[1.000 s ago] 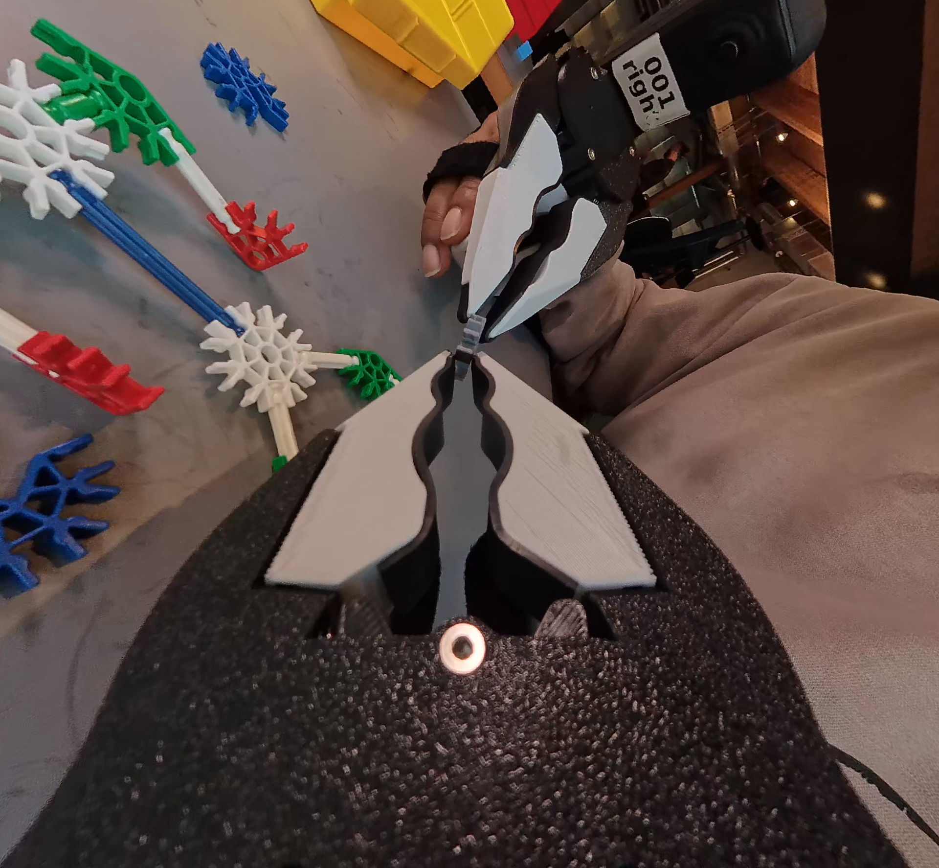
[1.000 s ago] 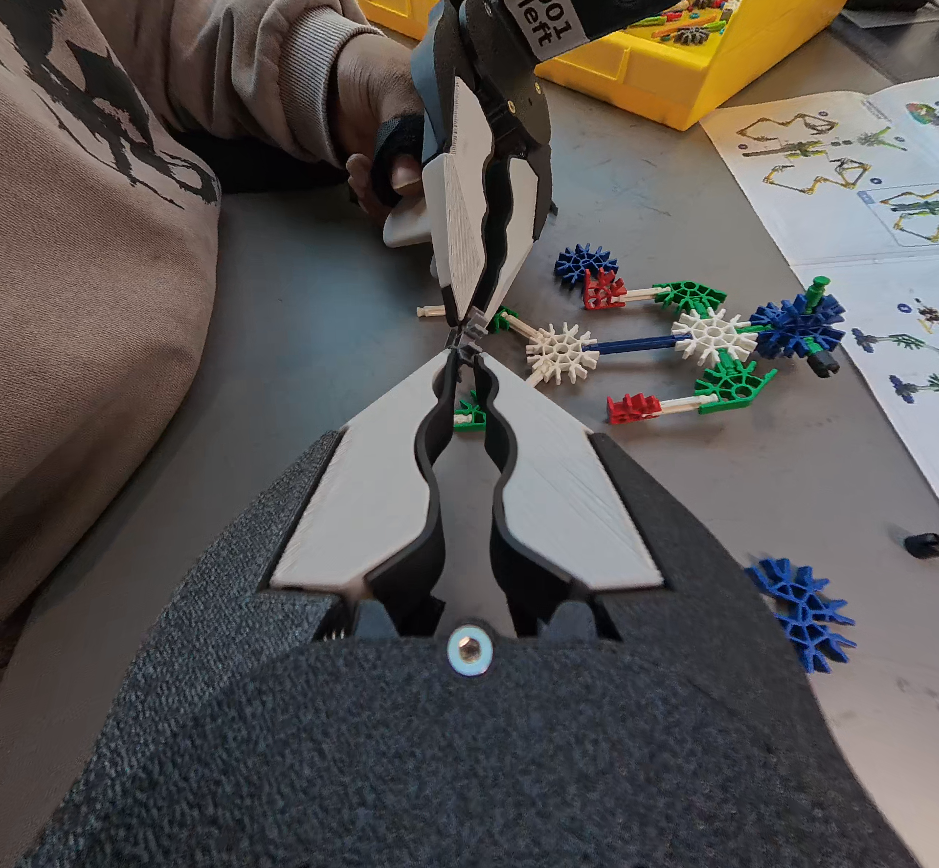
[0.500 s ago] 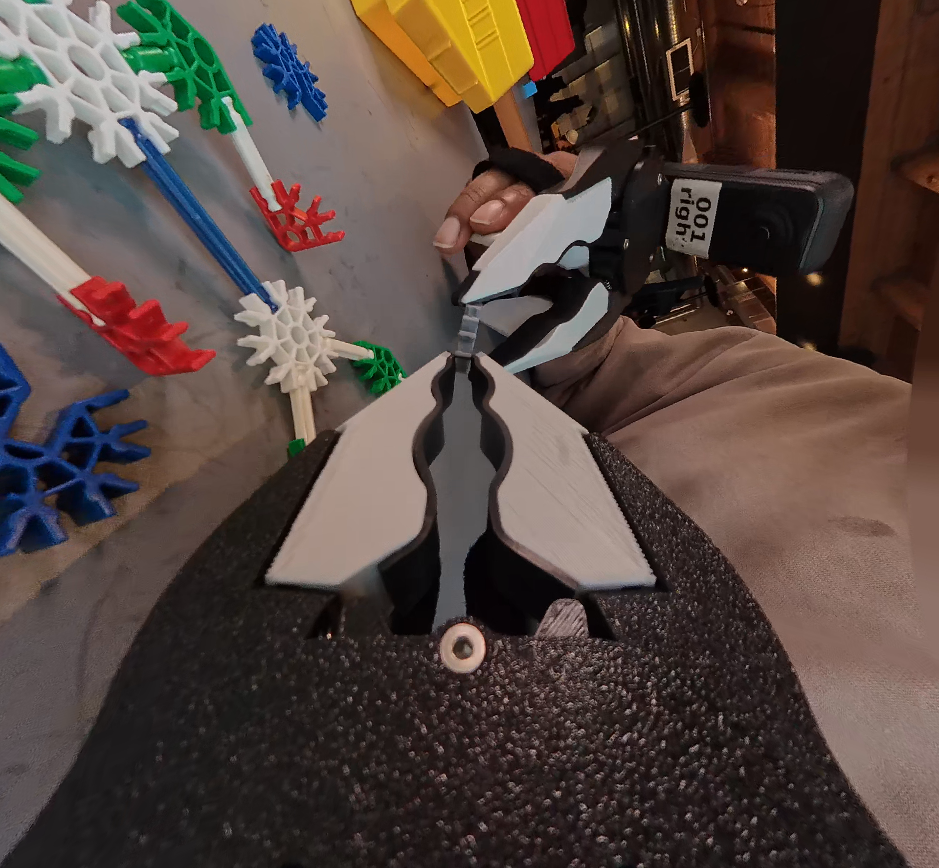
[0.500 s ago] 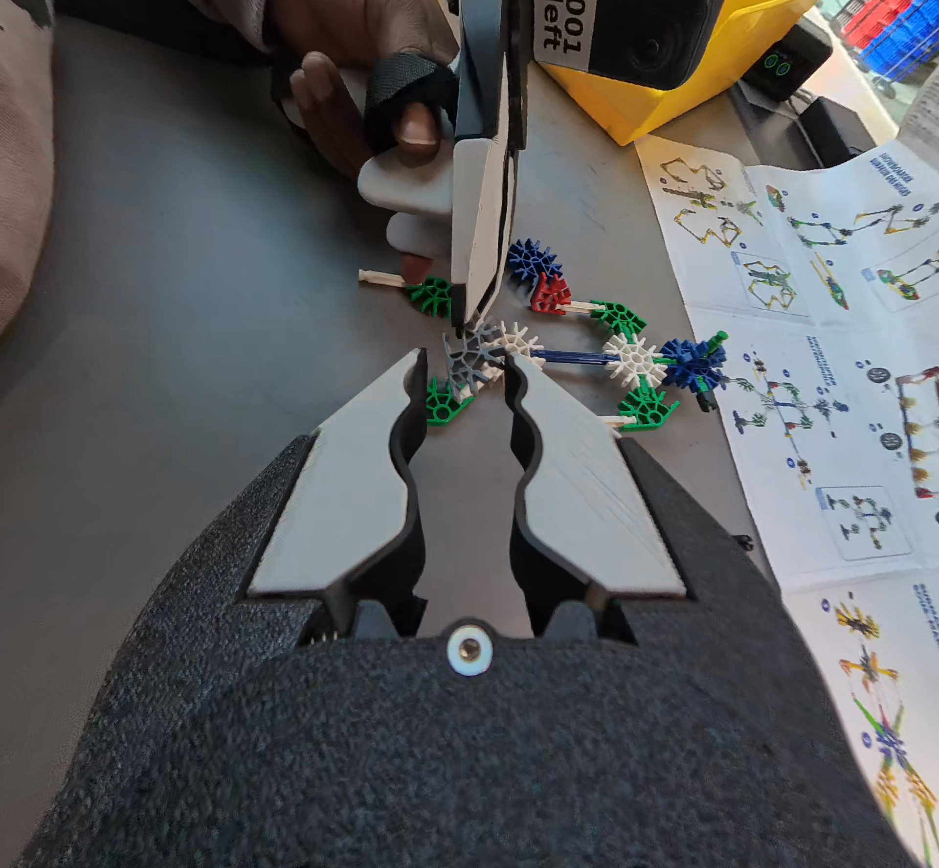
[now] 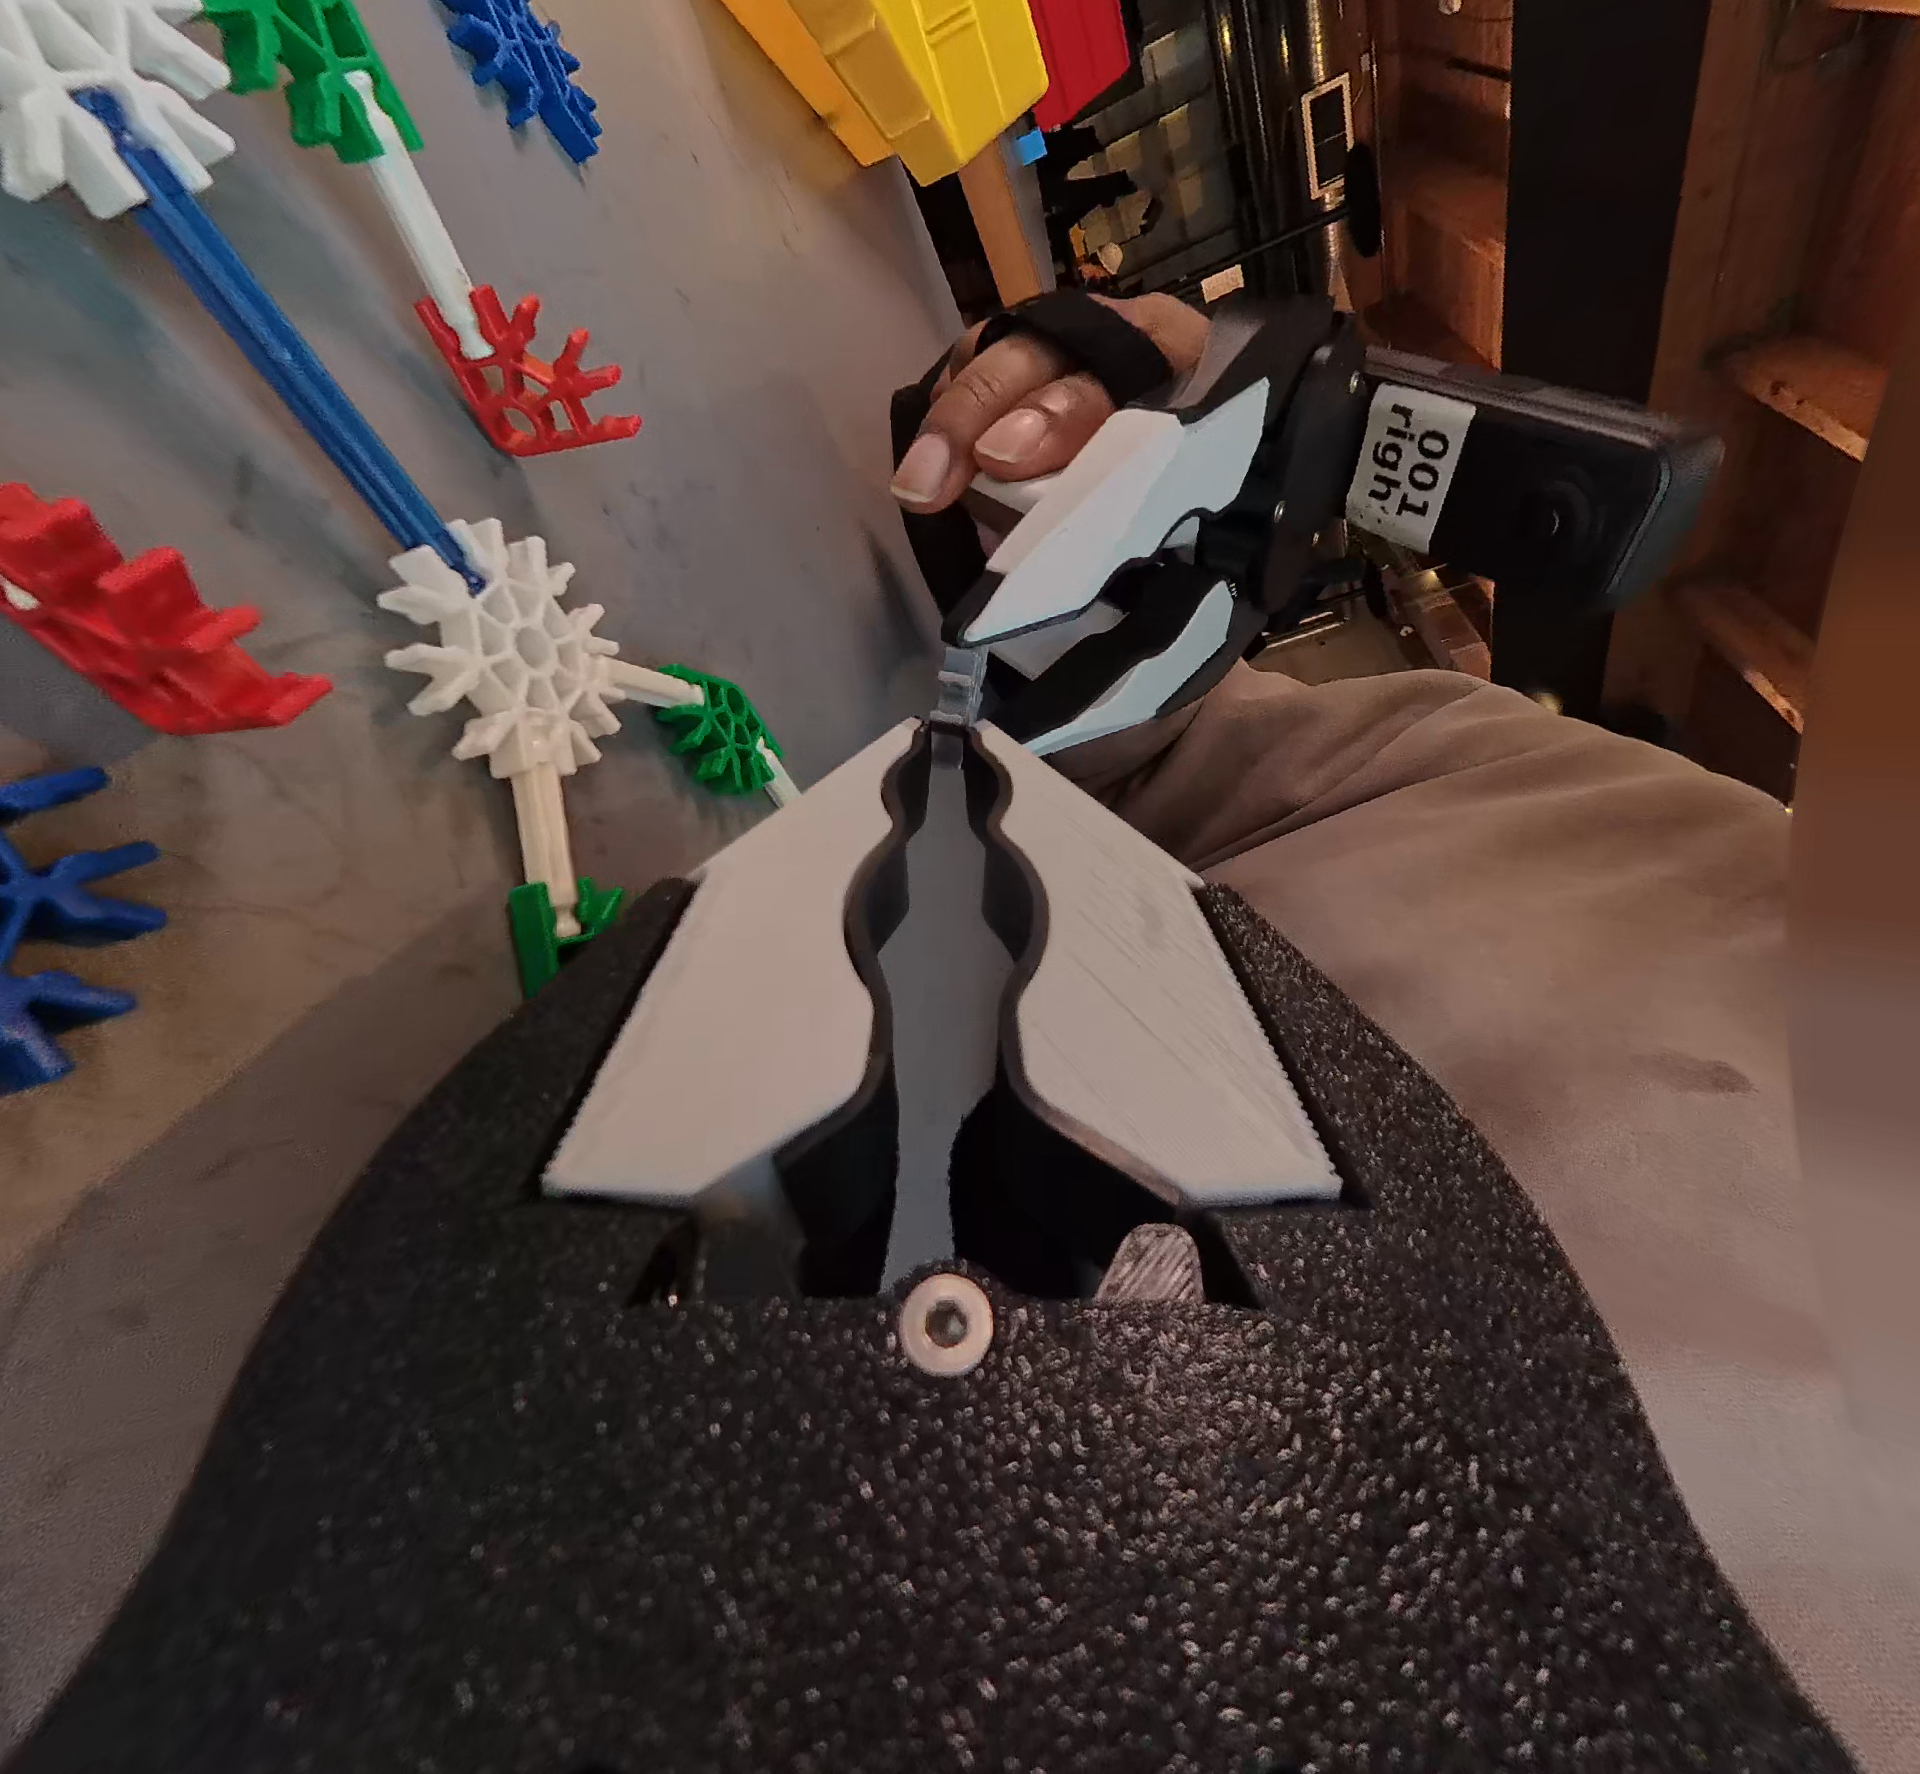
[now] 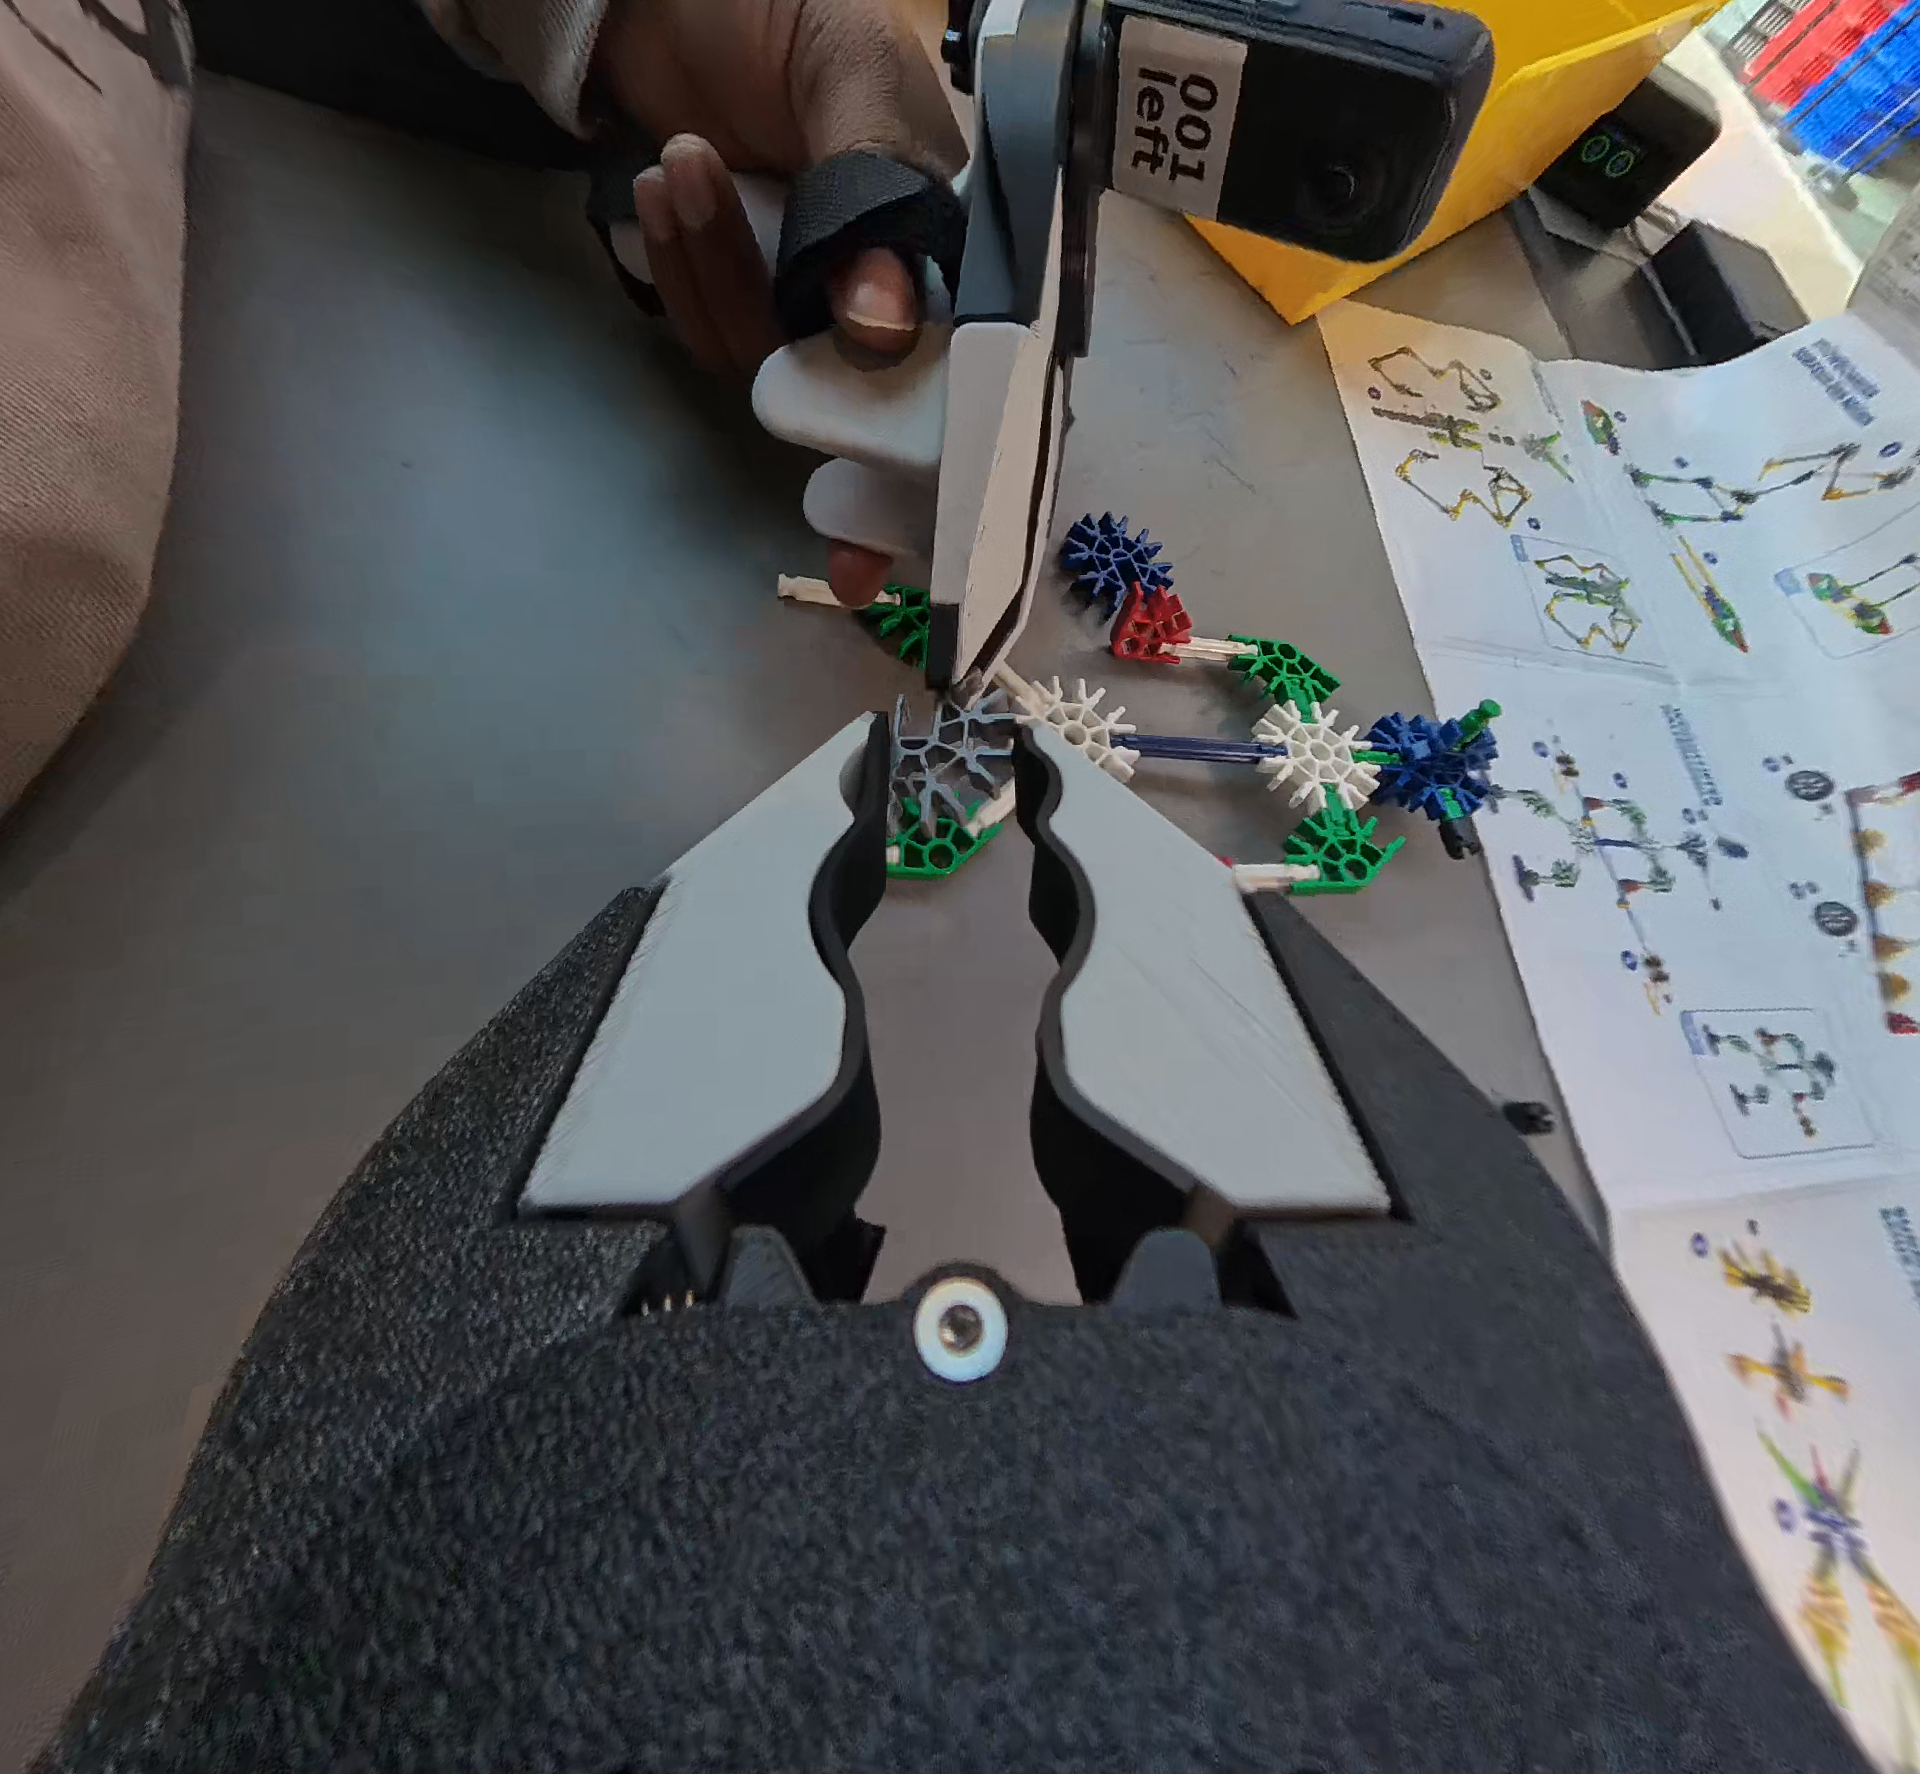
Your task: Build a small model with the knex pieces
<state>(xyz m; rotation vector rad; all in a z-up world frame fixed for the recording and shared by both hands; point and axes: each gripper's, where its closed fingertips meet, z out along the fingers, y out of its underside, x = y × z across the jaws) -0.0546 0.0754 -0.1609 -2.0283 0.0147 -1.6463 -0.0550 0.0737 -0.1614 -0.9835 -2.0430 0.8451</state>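
Between wide right gripper (image 6: 948, 737) jaws, grey connector (image 6: 945, 753), edge-on in left gripper's (image 5: 948, 730) pinch.

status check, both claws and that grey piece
Left claw shut on grey connector. Right claw open around it. Built assembly close beside on table.

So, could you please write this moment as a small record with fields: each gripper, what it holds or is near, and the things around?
left gripper: shut on the grey connector, gripping its edge
right gripper: open, fingers on either side of the grey connector
surface: grey table
nearby: rod-and-connector assembly with white, blue, green and red parts
loose piece: blue connector
right side: instruction sheet
behind: yellow bin
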